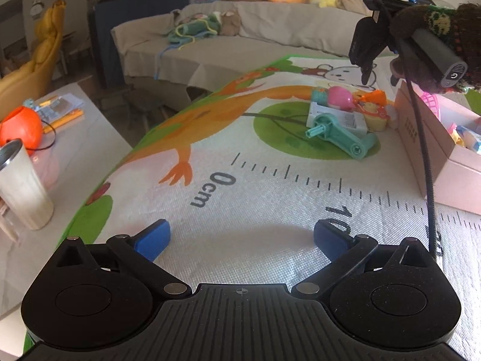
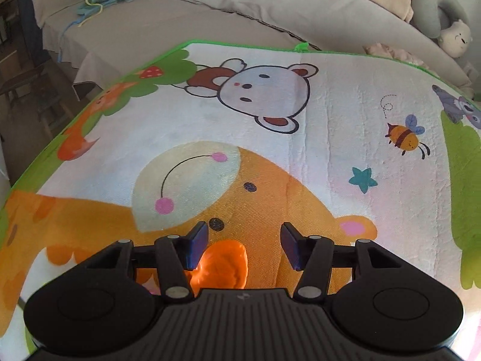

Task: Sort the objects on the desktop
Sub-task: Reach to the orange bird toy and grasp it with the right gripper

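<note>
My left jaws (image 1: 242, 237) stood spread as wide as they go, with nothing between their blue pads (image 1: 154, 237), pointing down over a cartoon-printed mat (image 1: 240, 198) that covered the counter; a printed ruler scale ran across the mat just ahead of them. Further ahead and to the right of my left jaws lay a small heap of toys on a green printed patch: a teal plastic crank (image 1: 342, 138) nearest to me, resting against a white block (image 1: 339, 117), with a pink rounded toy (image 1: 339, 97) and an orange and yellow toy (image 1: 372, 106) touching behind it. Just right of that heap stood a pink cardboard box (image 1: 445, 156), open at the top, with small colourful items inside that I could not make out. Above the box, at the upper right of my left view, my other hand in a dark knitted glove (image 1: 442, 45) held the right gripper, a black cable hanging down from it. Far to the left of my left jaws, off the mat, stood a metal tumbler (image 1: 21, 186) and behind it an orange round object (image 1: 19, 128). My right jaws (image 2: 243, 246) were partly open and gripped nothing; an orange toy piece (image 2: 225, 267) lay below them, beside the left pad (image 2: 197, 248), though I could not tell whether it touched. Beyond the mat's far edge ran a grey-covered sofa (image 2: 180, 24).
</note>
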Tool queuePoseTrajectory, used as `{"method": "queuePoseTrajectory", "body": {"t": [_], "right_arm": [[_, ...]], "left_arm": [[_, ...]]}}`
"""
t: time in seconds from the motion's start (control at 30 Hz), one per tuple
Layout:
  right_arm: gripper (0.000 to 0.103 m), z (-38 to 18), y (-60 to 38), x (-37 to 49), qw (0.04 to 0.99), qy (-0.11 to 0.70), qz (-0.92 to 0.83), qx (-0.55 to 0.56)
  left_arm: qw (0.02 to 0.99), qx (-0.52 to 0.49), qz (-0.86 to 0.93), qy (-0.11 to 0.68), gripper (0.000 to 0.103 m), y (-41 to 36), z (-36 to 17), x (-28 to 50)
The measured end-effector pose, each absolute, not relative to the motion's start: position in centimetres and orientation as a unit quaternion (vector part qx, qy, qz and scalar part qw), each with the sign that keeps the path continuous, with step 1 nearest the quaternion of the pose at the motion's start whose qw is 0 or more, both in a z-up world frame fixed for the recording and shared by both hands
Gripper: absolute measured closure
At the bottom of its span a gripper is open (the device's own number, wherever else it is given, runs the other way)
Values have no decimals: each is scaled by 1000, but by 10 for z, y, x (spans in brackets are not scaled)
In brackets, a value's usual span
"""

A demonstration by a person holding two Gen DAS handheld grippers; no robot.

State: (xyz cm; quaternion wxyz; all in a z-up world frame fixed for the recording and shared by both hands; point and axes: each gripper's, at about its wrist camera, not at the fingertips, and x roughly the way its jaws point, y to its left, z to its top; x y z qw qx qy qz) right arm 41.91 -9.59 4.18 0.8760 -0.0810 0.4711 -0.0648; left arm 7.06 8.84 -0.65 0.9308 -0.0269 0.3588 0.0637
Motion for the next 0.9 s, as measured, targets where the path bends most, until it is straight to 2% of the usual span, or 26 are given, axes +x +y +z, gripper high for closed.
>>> {"method": "queuePoseTrajectory", "body": {"t": [0.13,0.27,0.43,0.47,0.5,0.63,0.9], "right_arm": [[50,18,-95,431,850,515,-72,-85],[67,11,-73,420,847,512,-43,-140],[69,13,-53,397,837,517,-2,-181],[72,14,-51,390,835,520,7,-182],[78,15,-49,383,833,523,18,-182],[82,20,-41,351,820,540,59,-182],[82,26,-26,274,793,559,149,-189]], "left_arm": [[931,-32,60,359,0,90,-7,70],[931,-37,58,359,0,92,-8,71],[931,-38,58,359,0,91,-8,69],[931,-37,58,359,0,91,-8,70],[931,-37,58,359,0,91,-8,69],[931,-37,58,359,0,91,-8,69],[930,-37,56,361,0,91,-8,69]]}}
